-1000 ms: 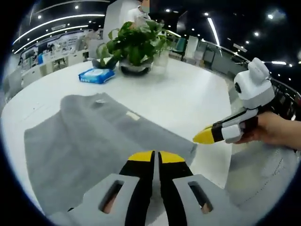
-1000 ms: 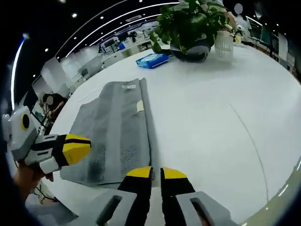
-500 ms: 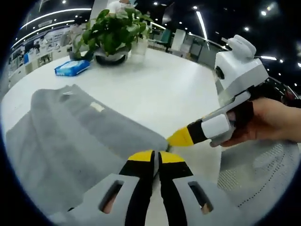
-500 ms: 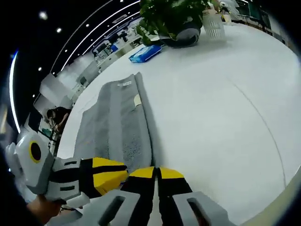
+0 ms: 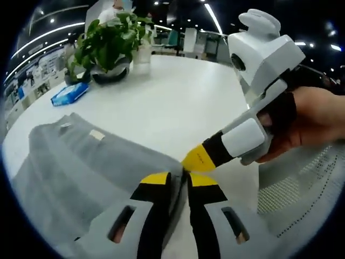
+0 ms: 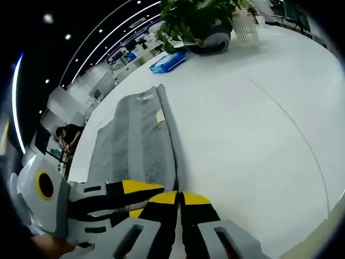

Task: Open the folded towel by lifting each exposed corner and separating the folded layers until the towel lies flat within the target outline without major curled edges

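Note:
The grey folded towel [image 5: 81,172] lies on the white table [image 5: 178,102], with a small label [image 5: 97,135] on its top layer. My left gripper [image 5: 180,181] is at the towel's near corner, jaws a little apart, with grey cloth showing in the gap. My right gripper [image 5: 198,159], held by a hand [image 5: 312,124], comes in from the right and is shut, its yellow tip touching that same corner. In the right gripper view the towel [image 6: 135,140] runs away from my shut right gripper [image 6: 179,197], and the left gripper [image 6: 141,198] sits beside it, slightly open.
A potted plant [image 5: 105,46], a blue wipes pack [image 5: 69,93] and a ribbed glass [image 6: 245,29] stand at the table's far side. The table edge [image 6: 323,216] curves round at the right. A person's pale mesh clothing [image 5: 302,189] is close on the right.
Both grippers have closed in on the towel's near corner and now meet there. The left gripper's jaws have parted slightly; the right gripper stays shut.

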{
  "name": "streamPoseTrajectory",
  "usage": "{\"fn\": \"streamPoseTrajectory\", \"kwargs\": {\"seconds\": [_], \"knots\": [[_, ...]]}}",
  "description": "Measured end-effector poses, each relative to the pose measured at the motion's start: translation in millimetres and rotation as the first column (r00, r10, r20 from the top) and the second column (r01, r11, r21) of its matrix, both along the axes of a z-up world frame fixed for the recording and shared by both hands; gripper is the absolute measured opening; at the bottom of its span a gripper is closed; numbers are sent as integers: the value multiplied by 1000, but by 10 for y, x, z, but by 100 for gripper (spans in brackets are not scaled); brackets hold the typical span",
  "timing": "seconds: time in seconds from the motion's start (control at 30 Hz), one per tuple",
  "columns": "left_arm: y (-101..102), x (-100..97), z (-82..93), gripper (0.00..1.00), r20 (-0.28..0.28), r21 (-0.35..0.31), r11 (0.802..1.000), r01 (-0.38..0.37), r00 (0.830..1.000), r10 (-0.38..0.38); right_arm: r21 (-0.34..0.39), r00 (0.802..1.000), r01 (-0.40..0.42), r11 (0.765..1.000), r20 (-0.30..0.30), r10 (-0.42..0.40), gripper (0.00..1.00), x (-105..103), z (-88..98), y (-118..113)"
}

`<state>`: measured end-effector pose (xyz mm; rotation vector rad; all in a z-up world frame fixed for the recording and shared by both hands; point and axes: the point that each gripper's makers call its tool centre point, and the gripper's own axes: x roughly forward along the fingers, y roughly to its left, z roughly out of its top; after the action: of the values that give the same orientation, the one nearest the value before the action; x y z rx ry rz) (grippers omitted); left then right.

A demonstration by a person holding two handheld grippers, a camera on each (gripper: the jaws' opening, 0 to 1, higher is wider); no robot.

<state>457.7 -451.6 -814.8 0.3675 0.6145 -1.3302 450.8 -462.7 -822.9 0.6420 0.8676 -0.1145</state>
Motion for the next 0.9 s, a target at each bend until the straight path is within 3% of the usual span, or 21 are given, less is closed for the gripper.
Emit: {"fn": "streamPoseTrajectory", "kwargs": {"seconds": [0.37, 0.5, 0.9], "knots": [[17, 72, -82, 3, 0, 47, 999, -27, 1000, 27, 3, 1000, -9, 1000, 1, 9, 0, -2, 5, 28], [59, 133, -16, 3, -30, 30, 997, -69, 997, 70, 6, 1000, 0, 1000, -4, 0, 0, -3, -9, 7], [307, 434, 240, 3, -18, -16, 986, -165, 986, 164, -25, 1000, -3, 1000, -31, 3, 0, -35, -61, -30]]}}
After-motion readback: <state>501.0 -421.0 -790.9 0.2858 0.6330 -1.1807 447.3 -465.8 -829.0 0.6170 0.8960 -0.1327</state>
